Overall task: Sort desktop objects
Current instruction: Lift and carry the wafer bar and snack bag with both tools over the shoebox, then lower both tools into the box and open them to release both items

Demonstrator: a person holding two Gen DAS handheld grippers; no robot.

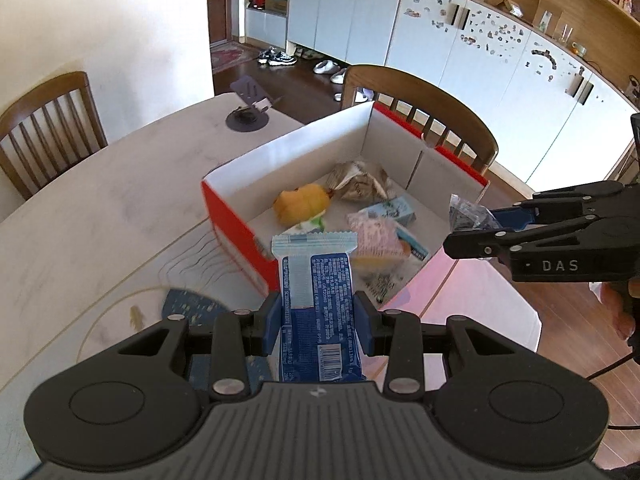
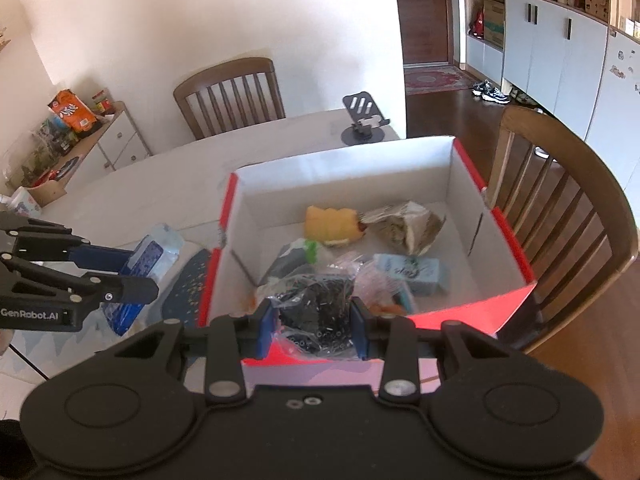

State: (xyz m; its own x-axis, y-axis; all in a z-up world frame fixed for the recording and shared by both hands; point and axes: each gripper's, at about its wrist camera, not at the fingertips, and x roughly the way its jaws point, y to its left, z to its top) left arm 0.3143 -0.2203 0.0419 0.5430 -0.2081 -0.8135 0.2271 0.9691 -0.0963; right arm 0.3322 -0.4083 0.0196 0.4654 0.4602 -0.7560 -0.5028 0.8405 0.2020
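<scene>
A red cardboard box (image 1: 230,216) with a white inside stands on the table; it also shows in the right wrist view (image 2: 472,312). Inside lie a yellow plush toy (image 1: 302,202), a crumpled brown packet (image 1: 360,182), a light blue carton (image 1: 394,210) and a pink packet (image 1: 374,236). My left gripper (image 1: 318,320) is shut on a blue snack packet (image 1: 316,300), held at the box's near left corner. My right gripper (image 2: 312,324) is shut on a clear bag of small black parts (image 2: 316,308), held over the box's near wall.
A dark blue patterned mat (image 1: 192,308) lies on the table beside the box. A phone stand (image 2: 364,120) sits at the far table edge. Wooden chairs (image 2: 232,92) stand at the far side and on the right (image 2: 568,216). White cabinets (image 1: 460,52) line the wall.
</scene>
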